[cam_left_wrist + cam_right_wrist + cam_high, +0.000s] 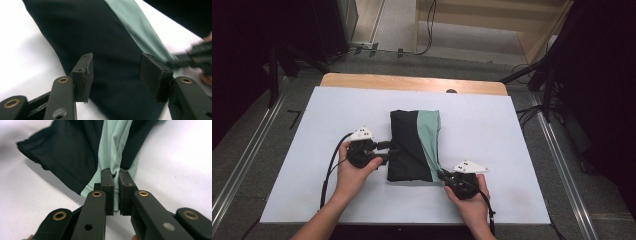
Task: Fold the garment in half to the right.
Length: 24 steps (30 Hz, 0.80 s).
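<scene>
Folded garment (414, 145), black and green, on table (492, 130); long axis runs away from the person. Right gripper (116, 192): jaws clamped on its near green corner. Left gripper (115, 75): jaws parted, empty, garment's black side edge directly ahead.

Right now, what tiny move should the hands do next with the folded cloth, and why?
Probably close the left gripper on the near black edge of the folded cloth. Its jaws stand open with the black cloth between them, pads not pressing. The right gripper already pinches the green corner, so a second grip would let both hands lift or fold together.
</scene>
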### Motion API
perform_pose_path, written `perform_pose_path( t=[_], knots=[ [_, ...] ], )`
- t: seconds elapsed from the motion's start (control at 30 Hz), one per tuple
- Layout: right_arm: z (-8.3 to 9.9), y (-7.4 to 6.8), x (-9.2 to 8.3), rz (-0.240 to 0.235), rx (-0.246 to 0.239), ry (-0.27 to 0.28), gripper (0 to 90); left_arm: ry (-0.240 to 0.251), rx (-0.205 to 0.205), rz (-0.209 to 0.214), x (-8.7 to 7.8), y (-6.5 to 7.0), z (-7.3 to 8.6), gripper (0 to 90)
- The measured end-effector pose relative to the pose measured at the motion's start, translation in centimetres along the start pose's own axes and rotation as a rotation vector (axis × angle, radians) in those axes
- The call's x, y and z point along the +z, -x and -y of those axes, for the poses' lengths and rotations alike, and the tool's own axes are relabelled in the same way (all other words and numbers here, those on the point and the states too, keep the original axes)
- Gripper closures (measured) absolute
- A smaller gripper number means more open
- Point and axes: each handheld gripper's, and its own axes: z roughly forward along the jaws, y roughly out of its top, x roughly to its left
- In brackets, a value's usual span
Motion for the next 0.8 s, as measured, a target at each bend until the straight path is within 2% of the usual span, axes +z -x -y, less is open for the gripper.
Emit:
perform_pose_path(
  t=[0.17, 0.27, 0.4, 0.47, 0.53, 0.63, 0.8],
  knots=[
    [0.1, 0.1, 0.3, 0.017, 0.005, -0.016, 83.0, -0.057, -0.001, 0.006, 0.2, 1.3, 2.7, 50.1],
    [0.1, 0.1, 0.4, 0.018, 0.006, -0.02, 83.0, -0.104, 0.018, -0.033, 0.6, 2.1, 3.6, 51.6],
    [0.1, 0.3, 0.4, 0.016, 0.011, -0.019, 82.9, -0.15, 0.058, -0.079, 1.1, 2.7, 4.3, 66.3],
    [0.1, 0.3, 0.4, 0.022, 0.017, -0.017, 82.9, -0.151, 0.083, -0.106, 1.1, 3.0, 4.5, 75.0],
    [0.1, 0.5, 0.4, 0.025, 0.02, -0.017, 82.8, -0.154, 0.097, -0.108, 1.0, 3.1, 4.5, 81.0],
    [0.1, 0.7, 0.4, 0.024, 0.031, -0.014, 81.4, -0.139, 0.11, -0.104, 0.9, 3.0, 4.8, 82.4],
    [-0.1, 0.9, -0.2, 0.007, 0.029, 0.027, 61.6, -0.127, 0.137, -0.123, 1.0, 3.3, 5.0, 82.5]
  ],
)
